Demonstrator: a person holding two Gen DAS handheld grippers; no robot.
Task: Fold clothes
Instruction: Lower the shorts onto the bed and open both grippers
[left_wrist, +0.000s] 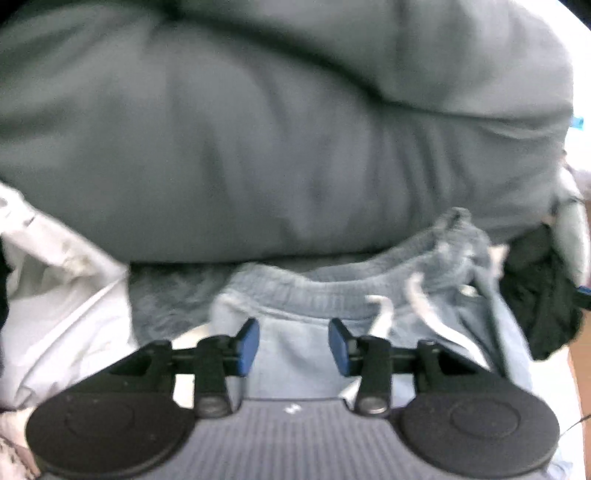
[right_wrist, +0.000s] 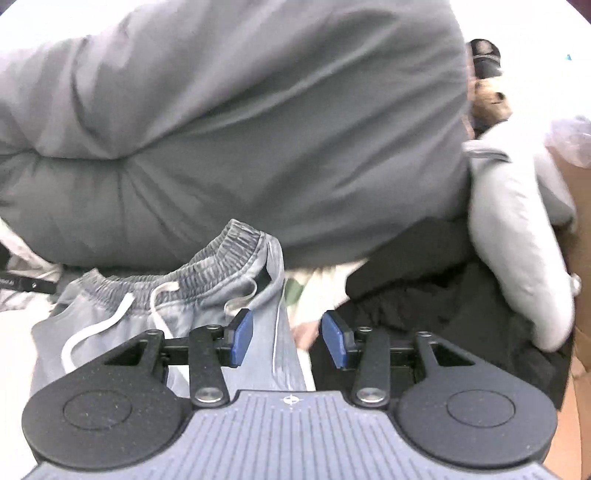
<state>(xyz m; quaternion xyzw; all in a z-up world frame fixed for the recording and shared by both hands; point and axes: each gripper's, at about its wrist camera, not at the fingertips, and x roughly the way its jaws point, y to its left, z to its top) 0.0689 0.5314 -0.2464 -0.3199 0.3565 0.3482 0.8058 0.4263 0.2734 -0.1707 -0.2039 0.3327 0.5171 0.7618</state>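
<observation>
The light blue-grey sweatpants (left_wrist: 295, 354) lie crumpled just ahead of both grippers, their ribbed elastic waistband (right_wrist: 221, 254) bunched and curling upward, the white drawstring (right_wrist: 96, 328) trailing loose across the front. Nothing about them looks folded: the fabric is rumpled, one side seam (right_wrist: 280, 354) runs toward the right wrist camera, and the legs are out of sight below the frames, so their lie cannot be told. I judge the folding of this garment as barely begun or not begun; it first needs to be picked up and spread flat.

The left gripper (left_wrist: 293, 345) hangs over the cloth below the waistband with its jaws spread and nothing between them. The right gripper (right_wrist: 287, 341) sits above the seam edge, jaws likewise spread and empty.

Behind the sweatpants a big grey padded bulk, perhaps a duvet (right_wrist: 240, 147), presses against the waistband. A white cloth (left_wrist: 62, 295) lies to the left, black fabric (right_wrist: 436, 295) and a pale grey garment (right_wrist: 517, 236) to the right, all unfolded.
</observation>
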